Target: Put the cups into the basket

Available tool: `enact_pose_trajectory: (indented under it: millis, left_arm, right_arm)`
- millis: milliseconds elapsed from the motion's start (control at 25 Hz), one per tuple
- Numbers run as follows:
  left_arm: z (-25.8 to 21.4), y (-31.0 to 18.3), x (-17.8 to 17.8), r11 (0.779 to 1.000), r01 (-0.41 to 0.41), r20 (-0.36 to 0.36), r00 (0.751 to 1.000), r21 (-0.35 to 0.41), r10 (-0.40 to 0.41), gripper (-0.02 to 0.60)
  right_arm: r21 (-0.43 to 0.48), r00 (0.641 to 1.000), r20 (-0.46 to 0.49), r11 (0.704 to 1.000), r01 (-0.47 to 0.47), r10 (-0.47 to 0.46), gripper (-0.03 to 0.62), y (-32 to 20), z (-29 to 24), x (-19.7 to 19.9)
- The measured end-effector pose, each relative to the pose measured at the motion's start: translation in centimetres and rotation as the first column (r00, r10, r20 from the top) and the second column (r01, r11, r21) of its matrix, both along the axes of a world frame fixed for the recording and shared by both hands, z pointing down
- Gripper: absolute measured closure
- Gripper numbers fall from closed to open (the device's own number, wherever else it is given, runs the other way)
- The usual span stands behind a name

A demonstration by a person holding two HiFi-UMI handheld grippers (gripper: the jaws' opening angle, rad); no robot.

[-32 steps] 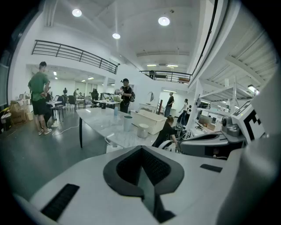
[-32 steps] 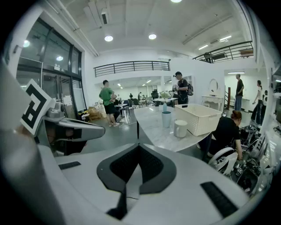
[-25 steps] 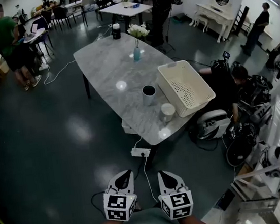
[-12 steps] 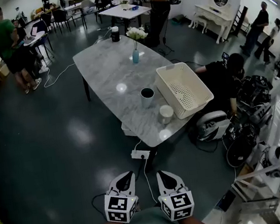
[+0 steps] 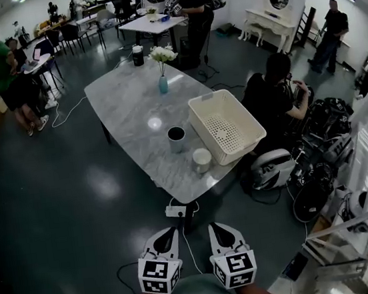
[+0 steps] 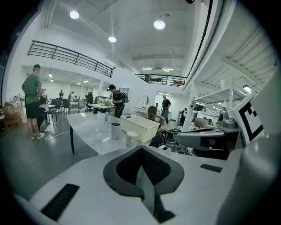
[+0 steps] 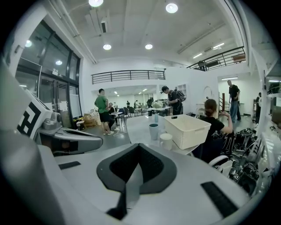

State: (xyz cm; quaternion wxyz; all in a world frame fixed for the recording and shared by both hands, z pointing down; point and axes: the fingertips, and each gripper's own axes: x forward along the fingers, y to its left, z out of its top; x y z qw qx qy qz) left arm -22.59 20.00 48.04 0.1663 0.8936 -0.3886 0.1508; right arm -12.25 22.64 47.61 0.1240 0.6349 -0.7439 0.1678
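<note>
Two cups stand on the grey marble table (image 5: 132, 109): a grey cup with a dark inside (image 5: 177, 138) and a white cup (image 5: 202, 158) near the table's front edge. The white basket (image 5: 225, 125) sits just right of them, with nothing visible in it. My left gripper (image 5: 164, 241) and right gripper (image 5: 220, 233) are held side by side close to my body, well short of the table, both shut and holding nothing. The left gripper view shows the grey cup (image 6: 115, 130), white cup (image 6: 131, 139) and basket (image 6: 139, 128) far ahead. So does the right gripper view: grey cup (image 7: 153, 131), white cup (image 7: 166, 141), basket (image 7: 187, 129).
A vase with white flowers (image 5: 163, 84) and a black cylinder (image 5: 137, 55) stand on the table's far part. A power strip (image 5: 174, 211) with a cable lies on the floor by the table leg. A seated person (image 5: 273, 97) is beside the basket. Equipment (image 5: 309, 180) is piled at the right.
The table, cups and basket have shifted left in the head view as the view moved. Both grippers stay shut in the same place near my body.
</note>
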Motion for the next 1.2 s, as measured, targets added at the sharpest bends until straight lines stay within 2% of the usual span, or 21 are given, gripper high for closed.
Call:
enact_pose_trajectory:
  millis: [400,760,1200]
  left_arm:
    - [-0.5,-1.6,7.4,1.0,-0.011,0.018,1.0,0.021,0.011,0.578]
    - [-0.6,-2.6,13.3,0.999,0.016,0.028,0.999,0.031,-0.017,0.578]
    - [0.1,-2.1,18.5,0.999,0.044,0.043,0.998,0.025,-0.045,0.578]
  right_arm:
    - [0.019,1.0,-0.004,1.0,0.007,-0.007,0.582,-1.8,-0.2,7.0]
    - [0.023,0.999,-0.003,0.998,0.05,-0.05,0.582,-3.1,-0.1,12.6]
    - [0.003,0.996,0.008,0.996,0.092,-0.092,0.582,-2.6,1.0,17.5]
